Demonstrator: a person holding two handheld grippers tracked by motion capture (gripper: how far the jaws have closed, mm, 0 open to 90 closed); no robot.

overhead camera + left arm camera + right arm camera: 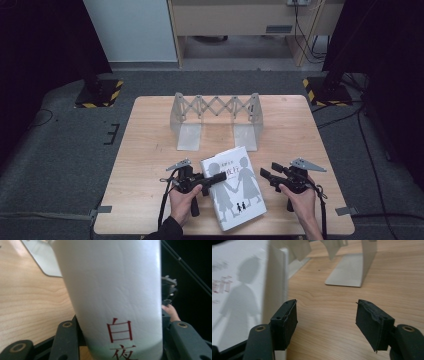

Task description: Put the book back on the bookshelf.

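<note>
Lower centre of the high view: white book (232,187) on the tabletop (150,150), spine clamped in the left tongs (220,177). Right tongs (264,173) wide apart, empty, just beside the book's right edge.

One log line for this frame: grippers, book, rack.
left gripper: shut on book spine | right gripper: open, beside book, holding nothing | book: on table | rack: behind, unloaded

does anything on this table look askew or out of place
Only the white book: it lies skewed to the table edges, in front of the expanding metal rack rather than in it. The left tool is clamped across its spine; the right tool is open beside it.
</note>
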